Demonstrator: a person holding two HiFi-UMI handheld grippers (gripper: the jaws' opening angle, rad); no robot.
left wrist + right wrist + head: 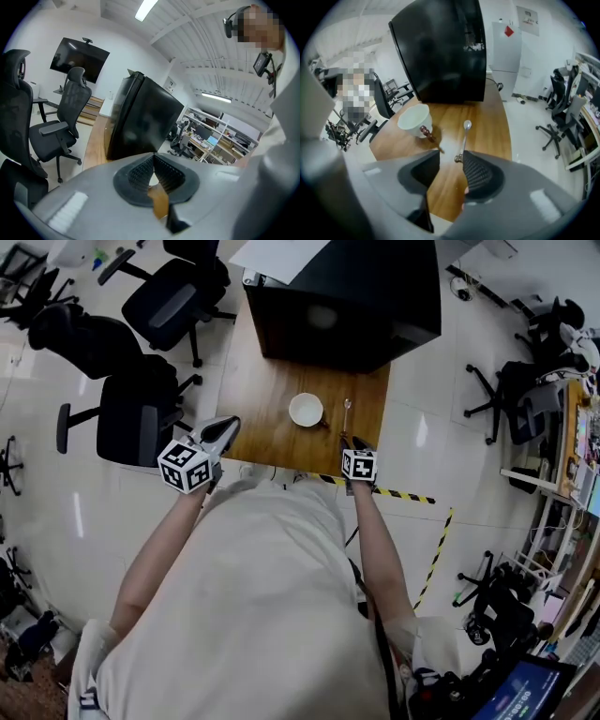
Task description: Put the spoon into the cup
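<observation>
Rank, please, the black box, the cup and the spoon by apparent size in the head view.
Largest: black box.
Then: cup.
Smallest: spoon, roughly as long as the cup is wide but much thinner.

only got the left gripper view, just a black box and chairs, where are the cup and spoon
Observer: The cup stands on the wooden table in front of the black box. The spoon lies flat to its right, not touching it.
Operator: right gripper got the spoon yet
Observer: No. The right gripper has its jaws apart, the spoon's handle end at the right jaw's tip, ungripped.
Operator: where's my left one
Observer: The left gripper is by the table's left edge, left of the cup.
</observation>
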